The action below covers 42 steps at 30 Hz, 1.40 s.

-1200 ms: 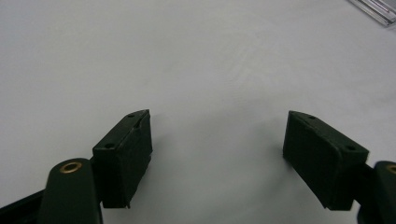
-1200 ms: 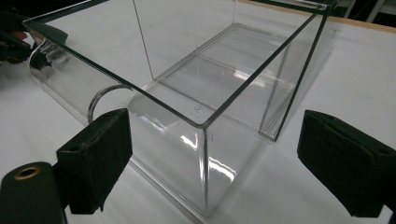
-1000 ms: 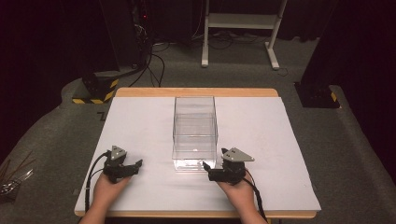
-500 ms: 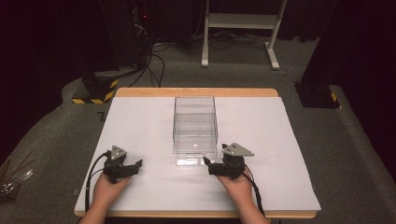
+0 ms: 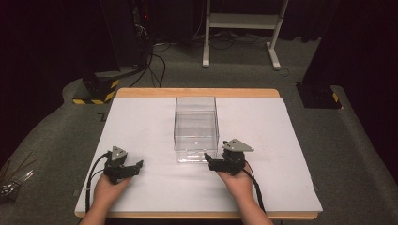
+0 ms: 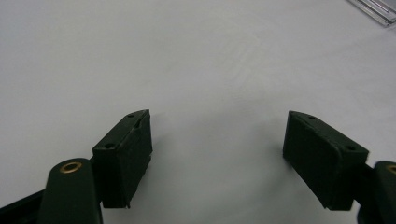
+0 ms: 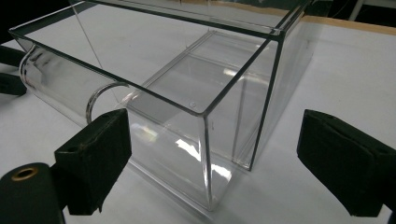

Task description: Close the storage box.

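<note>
Step in hand, as judged: approach to the clear box (image 5: 196,129). The right tool (image 5: 210,162) sits at lower centre of the high view, just beside the box's near right corner, tips pointing left toward it. In the right gripper view its jaws stand spread wide with the near corner of the box between them, no contact yet; released, holding nothing.

The left tool (image 5: 137,166) rests at lower left of the high view, well apart from the box, low over the tabletop (image 5: 141,122). In the left gripper view its jaws are spread over bare white surface; released, empty. A corner of the box shows at the upper right of that view.

The box stands at the centre of the high view on the white tabletop, long axis running away from the person, open at the top. It looks empty, though reflections in the walls make the floor of it hard to read. A round cut-out shows in the near wall in the right gripper view.

Next move, as judged: the right tool needs to advance until 1 wall lies between its jaws, then clamp; thin clear wall, so a square grip is called for to avoid slipping.

Count: 1 clear box, 2 tools, 2 hands, 1 tabletop.
</note>
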{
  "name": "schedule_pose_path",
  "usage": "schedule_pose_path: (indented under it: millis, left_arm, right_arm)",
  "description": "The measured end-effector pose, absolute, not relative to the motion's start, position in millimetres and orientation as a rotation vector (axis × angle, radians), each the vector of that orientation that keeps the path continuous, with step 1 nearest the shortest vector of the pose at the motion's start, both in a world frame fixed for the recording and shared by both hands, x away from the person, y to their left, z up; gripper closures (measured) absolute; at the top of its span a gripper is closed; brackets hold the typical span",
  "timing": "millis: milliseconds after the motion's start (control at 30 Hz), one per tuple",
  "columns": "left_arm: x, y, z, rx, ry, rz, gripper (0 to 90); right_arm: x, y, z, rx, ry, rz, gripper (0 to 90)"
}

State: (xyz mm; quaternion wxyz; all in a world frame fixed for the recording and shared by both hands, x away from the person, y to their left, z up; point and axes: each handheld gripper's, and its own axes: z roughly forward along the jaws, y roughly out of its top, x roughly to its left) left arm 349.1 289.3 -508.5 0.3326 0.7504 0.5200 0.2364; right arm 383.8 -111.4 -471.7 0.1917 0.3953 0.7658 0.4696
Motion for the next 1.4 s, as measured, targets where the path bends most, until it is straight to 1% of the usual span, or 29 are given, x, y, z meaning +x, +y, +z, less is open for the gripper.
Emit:
schedule_pose_path:
  millis: [867, 1400]
  left_arm:
    - [349, 289, -508, 1.958, 1.36, 0.617, 24.0]
    - [349, 289, -508, 1.958, 1.36, 0.618, 24.0]
  right_arm:
    - [423, -105, -476, 1.197, 2.082, 1.302, 10.1]
    - [432, -99, -481, 1.206, 2.084, 1.281, 10.2]
